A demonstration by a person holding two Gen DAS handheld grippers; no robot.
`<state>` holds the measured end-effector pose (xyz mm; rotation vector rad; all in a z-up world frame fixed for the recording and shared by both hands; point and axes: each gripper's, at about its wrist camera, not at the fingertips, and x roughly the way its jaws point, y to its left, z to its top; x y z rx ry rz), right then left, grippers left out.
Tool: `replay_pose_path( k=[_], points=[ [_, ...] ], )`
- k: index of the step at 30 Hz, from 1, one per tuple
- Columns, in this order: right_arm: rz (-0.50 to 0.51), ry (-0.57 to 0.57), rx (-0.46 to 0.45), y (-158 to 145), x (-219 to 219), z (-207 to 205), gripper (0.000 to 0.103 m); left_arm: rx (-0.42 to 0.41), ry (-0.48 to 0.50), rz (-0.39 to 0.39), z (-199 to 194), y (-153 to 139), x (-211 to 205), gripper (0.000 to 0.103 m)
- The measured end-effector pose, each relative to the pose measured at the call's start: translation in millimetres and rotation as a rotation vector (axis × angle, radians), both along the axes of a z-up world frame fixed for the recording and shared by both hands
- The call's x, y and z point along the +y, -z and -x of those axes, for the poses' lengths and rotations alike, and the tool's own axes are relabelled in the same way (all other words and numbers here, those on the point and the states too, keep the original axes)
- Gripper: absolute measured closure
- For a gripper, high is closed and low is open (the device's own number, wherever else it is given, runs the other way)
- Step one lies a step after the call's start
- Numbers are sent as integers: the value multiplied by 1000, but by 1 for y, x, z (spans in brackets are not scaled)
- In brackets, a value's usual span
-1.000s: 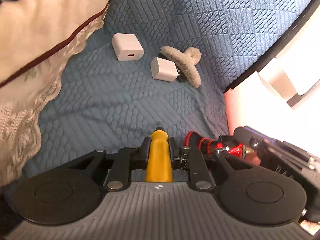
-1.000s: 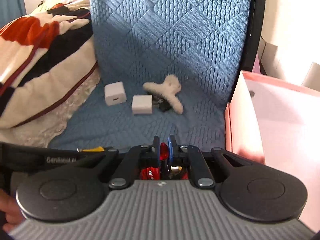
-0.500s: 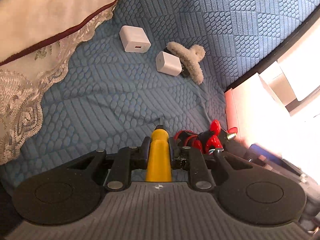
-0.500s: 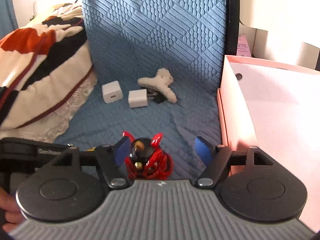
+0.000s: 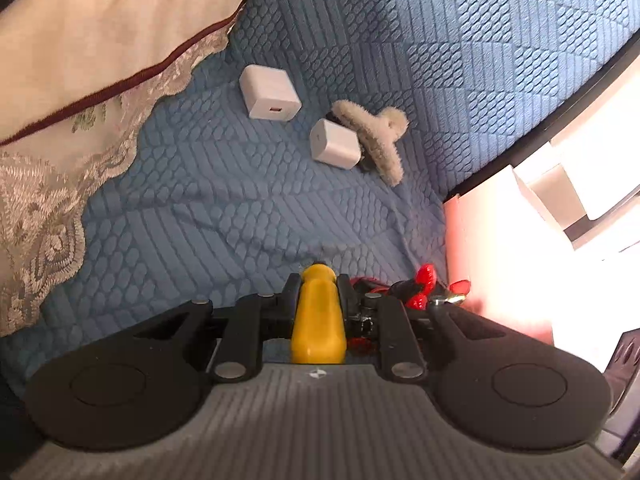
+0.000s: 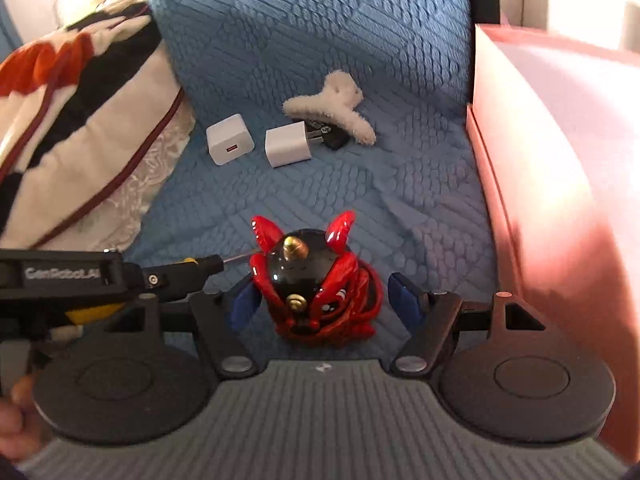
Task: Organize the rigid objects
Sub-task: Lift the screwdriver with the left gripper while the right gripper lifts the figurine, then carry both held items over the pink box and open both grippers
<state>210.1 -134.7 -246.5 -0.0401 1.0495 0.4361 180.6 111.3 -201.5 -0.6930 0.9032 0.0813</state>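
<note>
To the right of the right gripper (image 6: 322, 300), a pink box (image 6: 520, 168) wall stands close; bare blue cover (image 6: 320, 40) ahead. Its jaws, just closing, straddle the upright red figurine (image 6: 316, 284) without contact. Left gripper (image 5: 318, 284) clamps a yellow screwdriver (image 5: 318, 320), axis pointing forward.

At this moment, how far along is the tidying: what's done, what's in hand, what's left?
Nothing visibly sits in the pink box yet. In hand: the left gripper is shut on a yellow screwdriver; the right gripper, its jaws just opened then closing a little, straddles the red figurine standing on the blue cover. Left: two white chargers and the fuzzy hair clip.
</note>
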Motion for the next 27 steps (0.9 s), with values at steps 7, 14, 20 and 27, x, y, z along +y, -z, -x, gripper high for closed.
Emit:
replay_pose_path(
  k=[7,14,20,27],
  points=[
    [59,36,-64,-11,-5,5,42,-33,13,1,3,-7,-5,82],
    [77,35,-135,-41,-17,6,42,-76,27,-10,4,-22,-11,82],
    [74,25,-175,-80,-31,-1,42,-127,61,-36,1,-50,-17,82],
    [55,14,-207,-118,-48,-10,42,-175,106,-97,-5,-83,-38,82]
  ],
)
